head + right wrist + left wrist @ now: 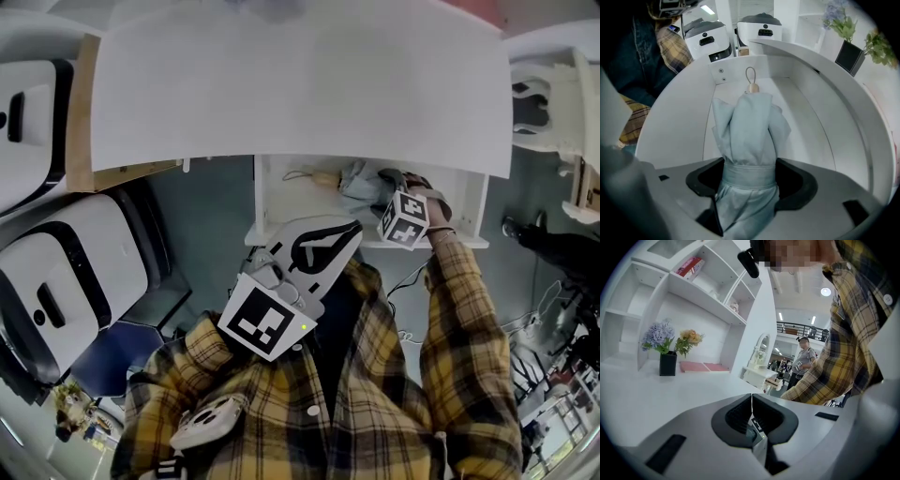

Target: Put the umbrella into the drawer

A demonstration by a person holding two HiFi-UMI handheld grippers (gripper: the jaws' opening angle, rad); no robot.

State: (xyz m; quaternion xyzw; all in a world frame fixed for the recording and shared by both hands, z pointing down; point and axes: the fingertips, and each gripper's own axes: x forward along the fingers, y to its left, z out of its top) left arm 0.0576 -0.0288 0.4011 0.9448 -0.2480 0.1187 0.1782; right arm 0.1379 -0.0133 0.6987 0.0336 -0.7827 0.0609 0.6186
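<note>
The folded pale blue-grey umbrella (750, 136) lies inside the open white drawer (811, 126). Its wooden handle with a cord loop (752, 86) points toward the drawer's far wall. My right gripper (751, 176) is shut on the umbrella at its wrap band. In the head view the umbrella (354, 180) rests in the drawer (281, 202) under the white desk top (300, 84), with the right gripper (392, 180) reaching into the drawer. My left gripper (349, 231) is held near the chest just outside the drawer front. Its jaws (751, 401) are shut with nothing between them.
White rounded machines (56, 281) stand on the floor at the left. A white vanity (553, 103) is at the right. On the shelf unit above the desk are a black vase of flowers (668, 363) and pink books (701, 366). A person (802, 363) stands in the background.
</note>
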